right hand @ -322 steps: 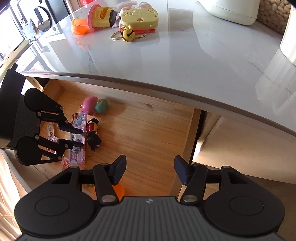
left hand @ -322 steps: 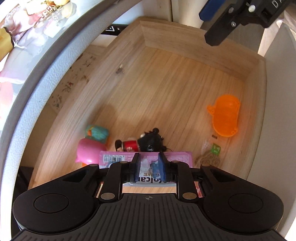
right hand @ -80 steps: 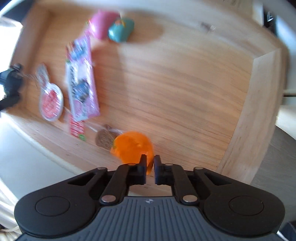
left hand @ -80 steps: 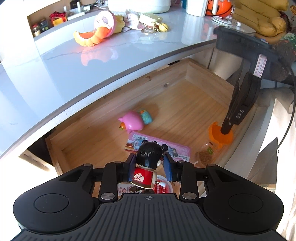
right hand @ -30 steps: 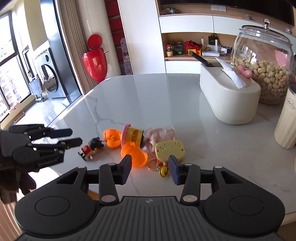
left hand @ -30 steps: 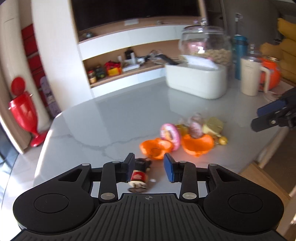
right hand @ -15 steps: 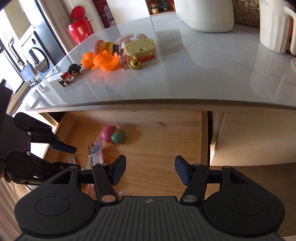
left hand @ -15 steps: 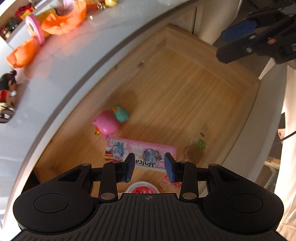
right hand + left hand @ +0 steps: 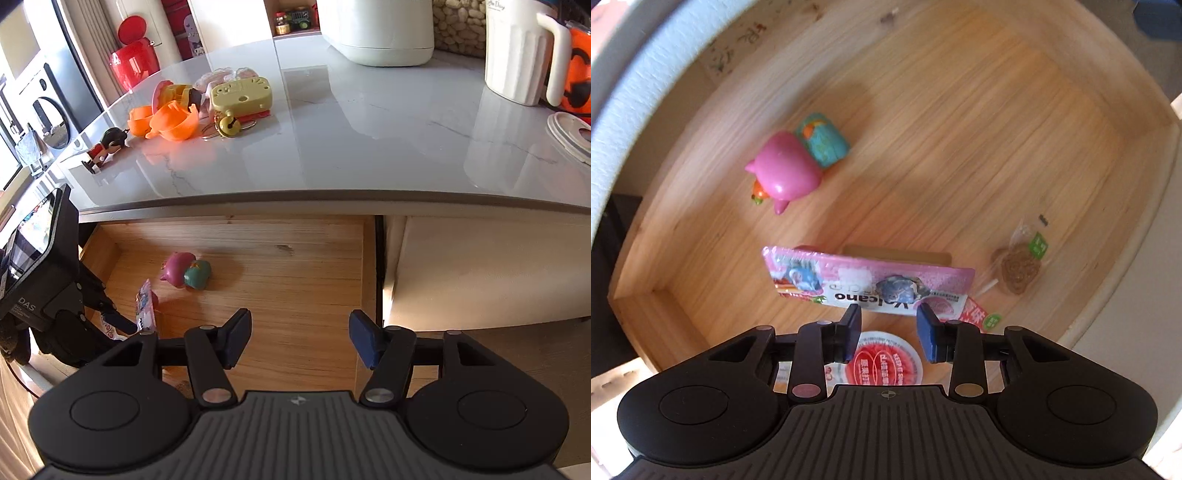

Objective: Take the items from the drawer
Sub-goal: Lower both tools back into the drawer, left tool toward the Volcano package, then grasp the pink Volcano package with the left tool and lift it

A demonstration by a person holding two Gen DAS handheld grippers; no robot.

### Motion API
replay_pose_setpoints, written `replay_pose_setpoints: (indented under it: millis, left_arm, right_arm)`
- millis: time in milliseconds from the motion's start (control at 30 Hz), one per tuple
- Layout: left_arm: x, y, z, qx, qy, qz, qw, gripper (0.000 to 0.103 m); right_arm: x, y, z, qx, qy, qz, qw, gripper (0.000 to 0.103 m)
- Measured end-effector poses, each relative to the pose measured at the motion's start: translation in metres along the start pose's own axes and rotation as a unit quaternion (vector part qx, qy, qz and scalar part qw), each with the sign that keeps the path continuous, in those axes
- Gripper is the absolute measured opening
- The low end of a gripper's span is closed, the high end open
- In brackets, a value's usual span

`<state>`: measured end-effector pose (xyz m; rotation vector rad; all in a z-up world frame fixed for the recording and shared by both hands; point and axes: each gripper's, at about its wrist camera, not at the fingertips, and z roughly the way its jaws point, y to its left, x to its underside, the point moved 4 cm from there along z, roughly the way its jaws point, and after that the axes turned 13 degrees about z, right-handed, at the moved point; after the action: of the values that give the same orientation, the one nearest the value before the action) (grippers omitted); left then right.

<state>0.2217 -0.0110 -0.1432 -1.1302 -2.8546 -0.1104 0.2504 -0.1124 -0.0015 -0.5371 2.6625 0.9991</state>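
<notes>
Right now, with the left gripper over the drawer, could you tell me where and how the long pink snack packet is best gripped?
Grip the long pink snack packet across its narrow width near the middle, coming from straight above. It is thin and tilted, its far long edge propped on a tan block, so pads can likely close over both long edges. The left gripper, open and empty, has just been closing.

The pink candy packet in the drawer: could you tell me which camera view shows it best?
The left wrist view: the pink candy packet fills the centre, printed face readable. The right wrist view shows only its narrow end beside the left gripper.
</notes>
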Motion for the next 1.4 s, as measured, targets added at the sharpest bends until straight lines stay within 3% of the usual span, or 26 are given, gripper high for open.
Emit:
replay_pose_setpoints:
  millis: [200, 400, 633, 1133, 1400]
  left_arm:
    - [-0.005, -0.004, 0.005, 0.016, -0.003, -0.004, 0.9999, 0.033]
    - [-0.027, -0.016, -0.009, 0.032, -0.068, -0.002, 0.9972, 0.033]
    - [-0.060, -0.021, -0.026, 0.032, -0.152, -0.006, 0.9879, 0.033]
    - [-0.012, -0.009, -0.049, -0.037, -0.191, 0.071, 0.9783, 0.033]
    - [0.015, -0.011, -0.048, -0.066, -0.183, 0.120, 0.9736, 0.033]
  right_arm:
    - [0.001, 0.001, -0.001, 0.003, -0.006, -0.007, 1.000, 0.060]
    - [-0.001, 0.000, -0.001, 0.005, -0.006, -0.005, 1.000, 0.060]
    - [0.000, -0.002, 0.003, 0.013, -0.001, -0.003, 1.000, 0.060]
    - [0.004, 0.003, 0.013, 0.026, 0.016, -0.022, 0.999, 0.060]
    - [0.005, 0.003, 0.015, 0.032, 0.024, -0.023, 0.999, 0.060]
